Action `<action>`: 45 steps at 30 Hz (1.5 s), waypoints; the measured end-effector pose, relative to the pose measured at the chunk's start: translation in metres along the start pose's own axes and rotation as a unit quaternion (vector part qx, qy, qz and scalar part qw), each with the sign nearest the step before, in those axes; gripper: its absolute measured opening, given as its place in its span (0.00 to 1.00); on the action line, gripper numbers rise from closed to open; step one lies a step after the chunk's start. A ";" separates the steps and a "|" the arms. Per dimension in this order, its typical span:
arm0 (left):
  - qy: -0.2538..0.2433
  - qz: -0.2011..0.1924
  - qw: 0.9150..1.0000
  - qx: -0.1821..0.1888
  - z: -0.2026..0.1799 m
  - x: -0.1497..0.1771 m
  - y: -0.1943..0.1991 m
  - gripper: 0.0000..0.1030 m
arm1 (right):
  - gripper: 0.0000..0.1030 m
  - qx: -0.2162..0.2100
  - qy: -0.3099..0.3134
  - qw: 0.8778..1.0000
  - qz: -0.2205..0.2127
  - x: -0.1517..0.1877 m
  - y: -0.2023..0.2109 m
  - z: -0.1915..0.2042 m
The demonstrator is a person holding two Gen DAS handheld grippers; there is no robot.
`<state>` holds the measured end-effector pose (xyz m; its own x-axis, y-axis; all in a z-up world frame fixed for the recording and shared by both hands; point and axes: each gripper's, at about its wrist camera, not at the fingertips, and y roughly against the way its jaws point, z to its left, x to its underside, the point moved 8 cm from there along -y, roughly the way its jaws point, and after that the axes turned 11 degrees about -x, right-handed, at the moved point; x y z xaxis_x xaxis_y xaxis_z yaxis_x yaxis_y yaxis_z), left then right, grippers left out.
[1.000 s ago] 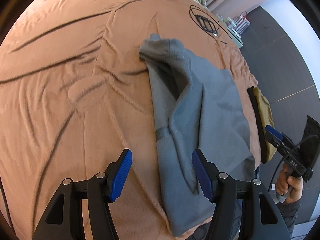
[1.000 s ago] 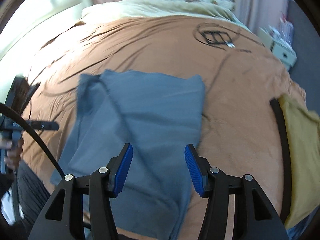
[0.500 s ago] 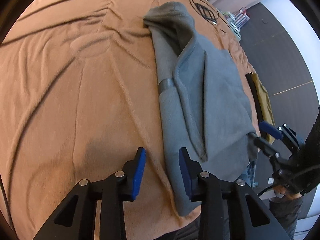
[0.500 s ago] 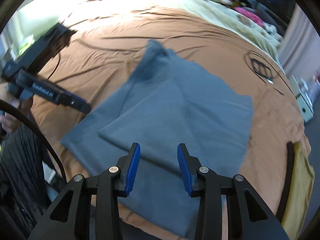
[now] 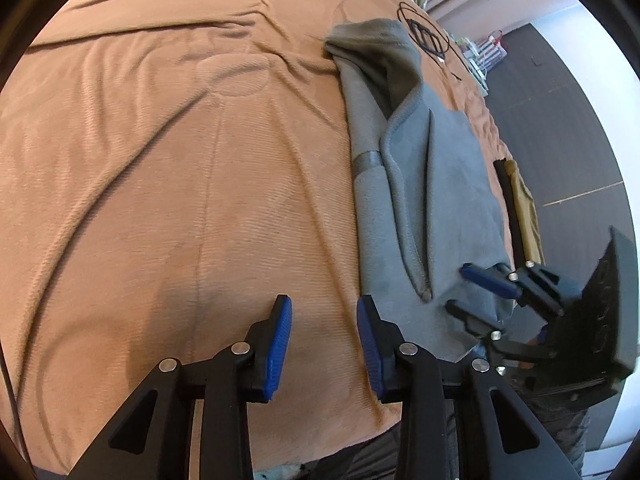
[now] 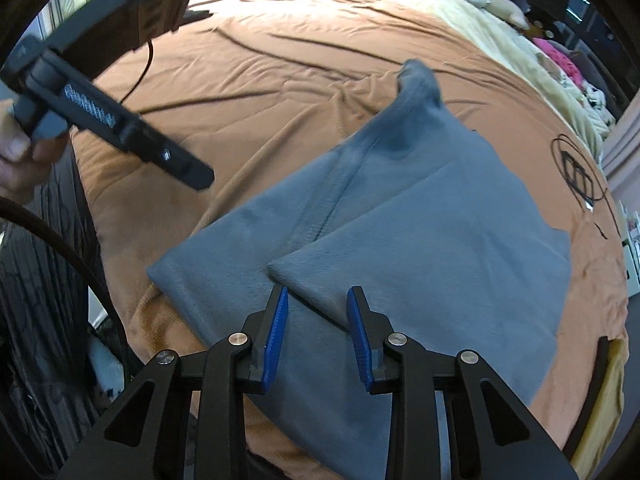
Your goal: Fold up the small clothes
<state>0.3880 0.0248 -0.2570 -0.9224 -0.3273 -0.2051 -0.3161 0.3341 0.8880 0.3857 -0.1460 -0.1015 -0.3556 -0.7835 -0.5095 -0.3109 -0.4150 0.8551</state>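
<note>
Two risks. Left wrist view: my left fingers [image 5: 324,336] stand narrow and empty over bare brown bedspread [image 5: 180,200], just beside the grey garment [image 5: 432,208], so they may pinch blanket. Right wrist view: my right fingers [image 6: 314,334] are closing around its near fold, perhaps catching one layer only.

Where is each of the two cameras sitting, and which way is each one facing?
Left wrist: rides the left gripper, angled down at the brown bedspread; its fingers straddle bare bedspread.
Right wrist: rides the right gripper, angled down at the grey garment, jaws closing over its folded edge; a hand shows left.
Shared: the grey garment, the bedspread, and each view catches the other gripper.
</note>
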 end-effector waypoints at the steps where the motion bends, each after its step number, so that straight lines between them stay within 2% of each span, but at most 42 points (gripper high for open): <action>1: 0.001 -0.001 1.000 0.001 0.002 0.000 0.001 0.35 | 0.27 -0.002 0.002 1.000 0.004 0.000 -0.004 0.000; 8: 0.004 -0.005 1.000 0.004 0.006 -0.004 0.007 0.35 | 0.25 -0.003 -0.001 1.000 0.024 -0.007 -0.022 -0.006; 10: 0.003 -0.007 1.000 0.006 0.004 -0.008 0.008 0.35 | 0.04 0.002 0.004 1.000 0.021 -0.011 -0.021 -0.007; 15: 0.001 -0.013 1.000 0.005 -0.003 -0.022 0.011 0.35 | 0.03 -0.008 -0.010 1.000 -0.020 -0.021 0.002 -0.016; 22: -0.008 -0.024 1.000 0.001 -0.017 -0.047 0.017 0.35 | 0.03 0.018 -0.039 0.997 -0.069 -0.038 0.054 -0.054; 26: -0.015 -0.029 0.999 -0.004 -0.026 -0.064 0.018 0.35 | 0.03 0.030 -0.075 0.991 -0.105 -0.046 0.084 -0.084; 31: -0.026 -0.030 0.999 -0.010 -0.037 -0.084 0.015 0.35 | 0.03 0.049 -0.118 0.983 -0.133 -0.038 0.107 -0.111; 38: -0.037 -0.037 0.998 -0.024 -0.047 -0.118 0.005 0.35 | 0.02 0.057 -0.181 0.969 -0.156 -0.028 0.100 -0.143; 45: -0.049 -0.037 0.997 -0.036 -0.055 -0.149 -0.013 0.35 | 0.02 0.042 -0.251 0.953 -0.165 -0.017 0.074 -0.184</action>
<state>0.5417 0.0206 -0.2154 -0.9153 -0.2589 -0.3084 -0.3712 0.2459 0.8954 0.5314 -0.2487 -0.0119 -0.5957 -0.2883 -0.7497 -0.5414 -0.5454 0.6399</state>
